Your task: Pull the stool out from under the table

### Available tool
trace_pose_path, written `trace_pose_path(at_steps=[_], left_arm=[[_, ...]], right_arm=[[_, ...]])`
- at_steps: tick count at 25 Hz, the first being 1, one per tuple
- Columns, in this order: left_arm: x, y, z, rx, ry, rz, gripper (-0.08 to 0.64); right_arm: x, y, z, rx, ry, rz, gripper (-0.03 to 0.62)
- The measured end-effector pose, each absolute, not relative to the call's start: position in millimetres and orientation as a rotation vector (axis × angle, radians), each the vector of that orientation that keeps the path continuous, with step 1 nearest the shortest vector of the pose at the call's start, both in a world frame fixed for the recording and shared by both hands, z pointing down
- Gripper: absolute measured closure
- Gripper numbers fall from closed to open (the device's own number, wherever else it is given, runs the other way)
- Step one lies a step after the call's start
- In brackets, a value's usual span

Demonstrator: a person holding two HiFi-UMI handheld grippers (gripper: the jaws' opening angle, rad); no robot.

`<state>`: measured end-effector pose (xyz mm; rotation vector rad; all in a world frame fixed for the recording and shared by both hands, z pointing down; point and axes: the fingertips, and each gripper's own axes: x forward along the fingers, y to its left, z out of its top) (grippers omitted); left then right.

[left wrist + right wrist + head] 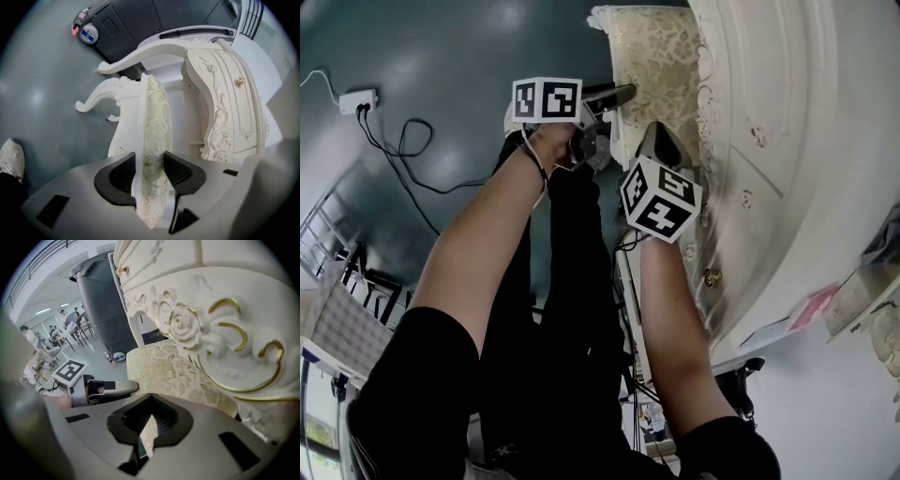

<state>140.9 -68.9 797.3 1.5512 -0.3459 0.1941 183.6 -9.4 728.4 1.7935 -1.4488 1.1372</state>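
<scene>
**Q:** Cream stool [154,117], located?
**A:** Located against white table [225,93], seat turned edge-on toward the kneehole. In right gripper view, cushion tucked partly beneath the carved table edge. Judged not yet clear of it.

**Q:** Left gripper [149,171]?
**A:** Jaws closed onto seat rim, one pad against the white frame, the other against the cushion. Pinching the stool.

**Q:** Right gripper [149,420]?
**A:** Jaws nearly together, pinching a corner of the cushion. Only a sliver of fabric showing between the pads.

**Q:** Progress?
**A:** Grasp done, both sides, along the seat's near edge. Pull itself judged pending or barely begun, with much of the seat close under the table front.

**Q:** Left to do?
**A:** Drag back across grey floor [441,56] until seat and curved legs clear of the table. Grip on thin padding likely to slip if tugged hard.
</scene>
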Motion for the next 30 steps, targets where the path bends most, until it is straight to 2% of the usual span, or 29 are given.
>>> trace_pose_path(at_steps=[18,22,30], left_arm=[[-138.3,-59.8,794.2,1.546,-0.607,0.252,0.366],[-152.9,-57.8,792.4,1.526,-0.659,0.214,0.365],[-155.8,-57.5,787.4,1.597,-0.879,0.450,0.365]], right_arm=[[97.3,-45.8,721.6,1.583,-1.612,1.099,0.589],[96.0,-36.5,729.5,1.564,-1.596,1.099,0.589],[57.1,-23.9,733.6,1.485,-1.623,1.104,0.589]])
